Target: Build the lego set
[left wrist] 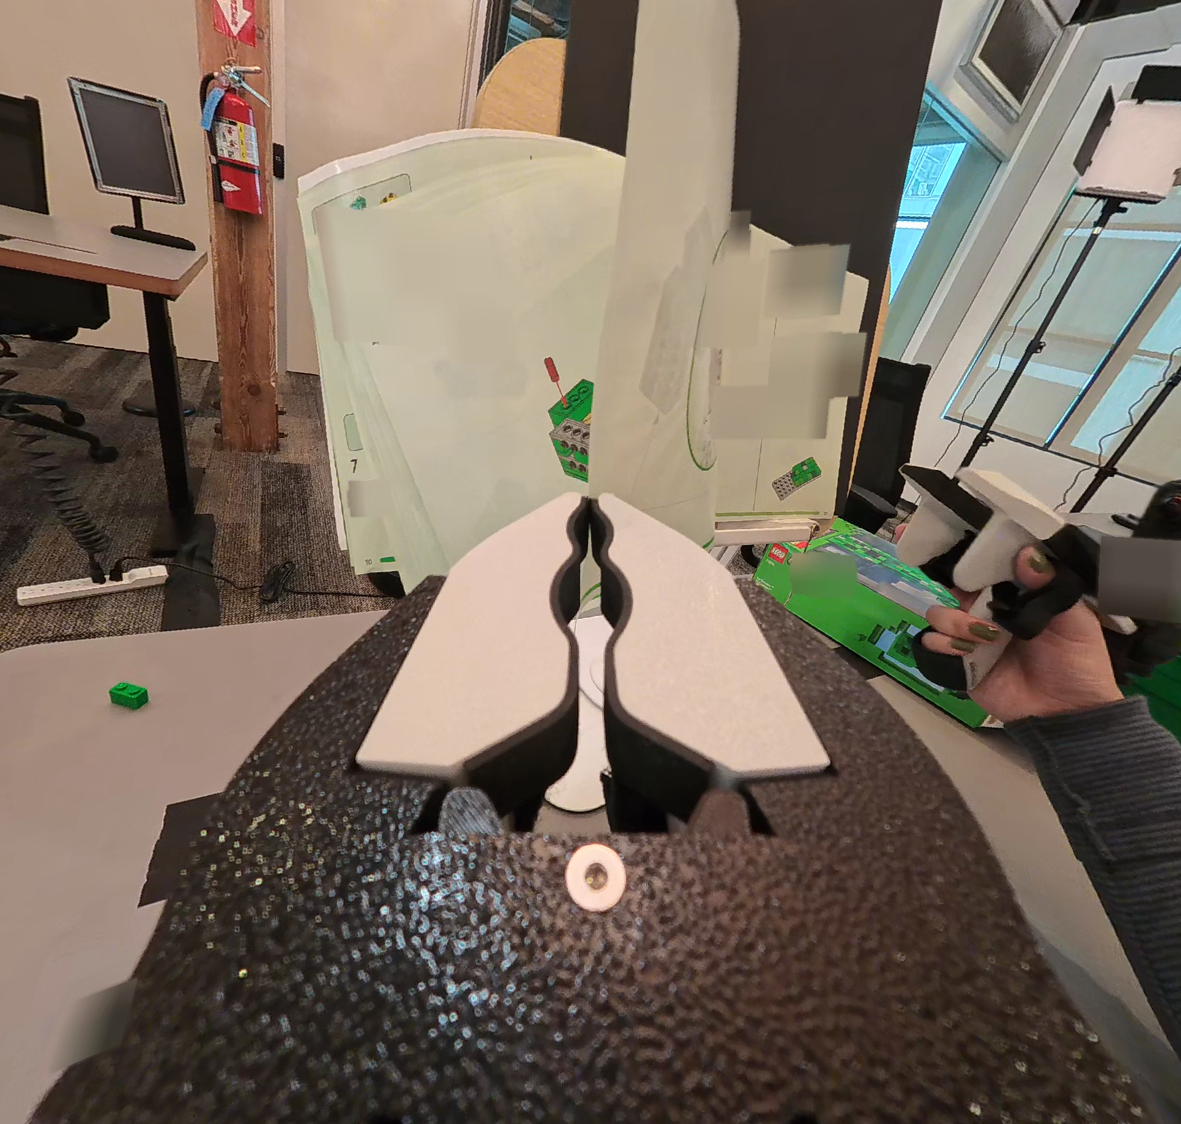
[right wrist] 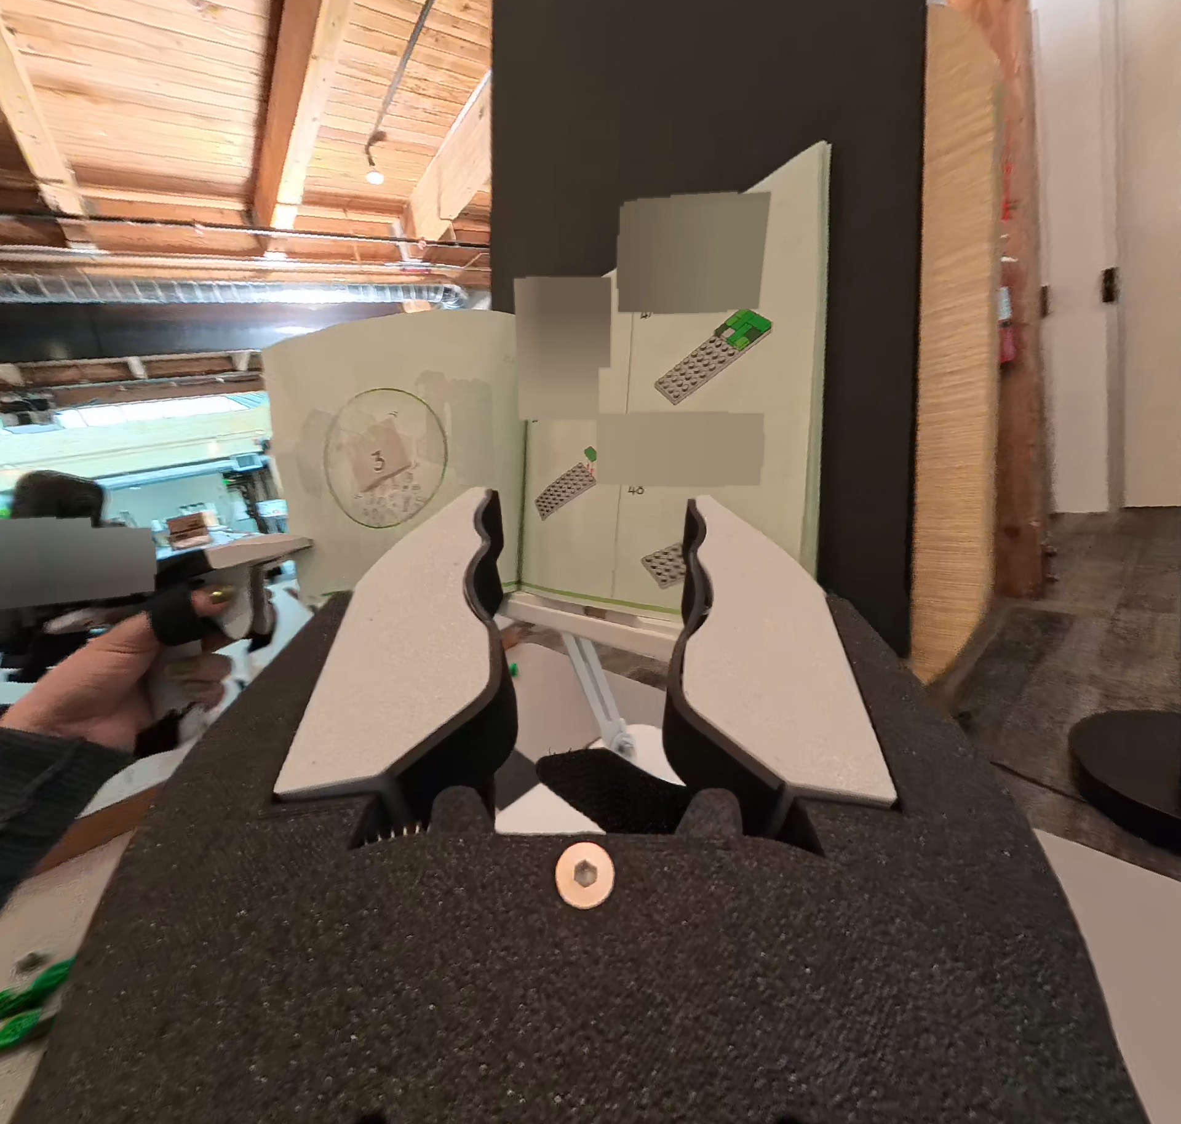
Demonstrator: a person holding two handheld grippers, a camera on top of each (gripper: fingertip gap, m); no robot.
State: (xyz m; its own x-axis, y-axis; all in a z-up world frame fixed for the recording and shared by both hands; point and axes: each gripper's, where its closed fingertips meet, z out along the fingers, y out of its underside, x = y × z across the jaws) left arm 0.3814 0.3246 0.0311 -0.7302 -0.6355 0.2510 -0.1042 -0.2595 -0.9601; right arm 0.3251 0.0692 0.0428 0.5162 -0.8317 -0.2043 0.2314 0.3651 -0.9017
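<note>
Pinched shut on one thin pale-green page [left wrist: 671, 230] of the propped instruction booklet [left wrist: 460, 339] at twelve o'clock, the left gripper [left wrist: 591, 508] risks tearing it, while the right gripper [right wrist: 591, 518] gapes empty.

Grey table [left wrist: 268, 806], green brick [left wrist: 128, 695], box [left wrist: 850, 607]

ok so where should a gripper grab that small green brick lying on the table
Grip the green brick across its two short side walls, coming straight down from above: it sits studs-up and alone on the table, with nothing beside it. The open right gripper is free; the left gripper holds a page.
</note>
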